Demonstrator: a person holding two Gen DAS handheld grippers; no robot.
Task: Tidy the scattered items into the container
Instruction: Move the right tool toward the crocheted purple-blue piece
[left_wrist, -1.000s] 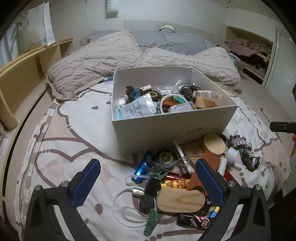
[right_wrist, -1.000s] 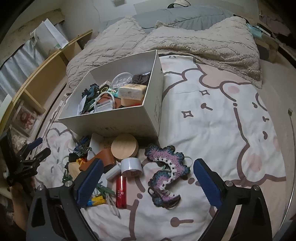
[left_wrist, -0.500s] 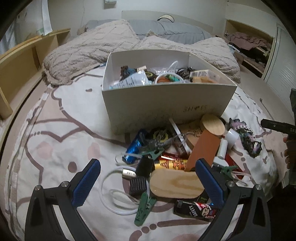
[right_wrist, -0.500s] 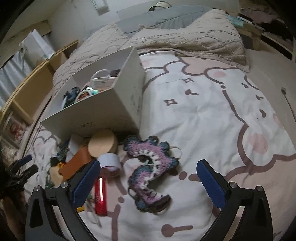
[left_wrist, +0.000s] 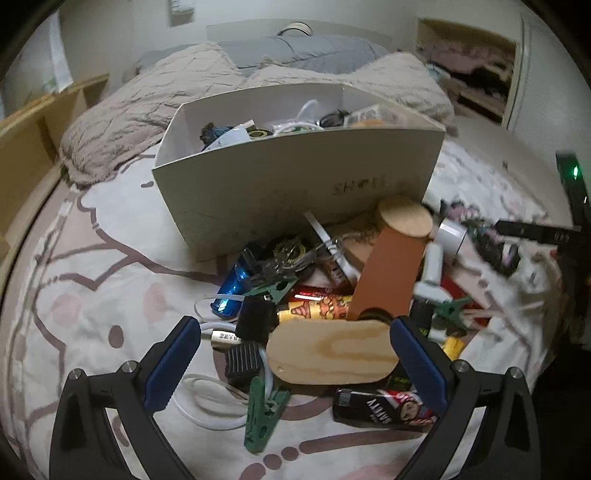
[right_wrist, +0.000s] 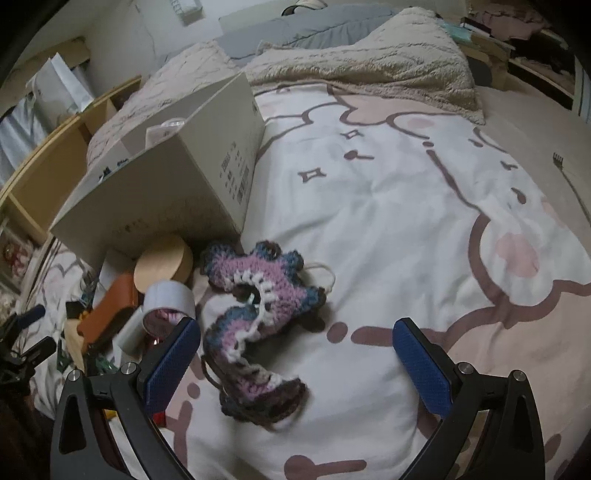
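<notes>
Over the patterned bedspread both grippers have sunk toward the clutter beside the white cardboard box (left_wrist: 295, 192); left gripper (left_wrist: 295, 350) gapes empty around the oval wooden piece (left_wrist: 332, 354); right gripper (right_wrist: 295, 350), just widened fully, straddles the purple crocheted piece (right_wrist: 255, 314), pickups likely imminent.

Both views are dim and flat, lit by soft indoor light with no glare, and the left wrist view looks darker and greyer than the right. Fisheye bending curves the shelf (right_wrist: 44, 173) and the bed's far end, and black vignetting fills the corners. In the left wrist view the clutter at the right smears with motion blur while the box (left_wrist: 295, 184) stays fairly sharp; a small green light (left_wrist: 575, 171) glows at far right, and soft shadows lie beneath the crochet piece (right_wrist: 258, 306).
</notes>
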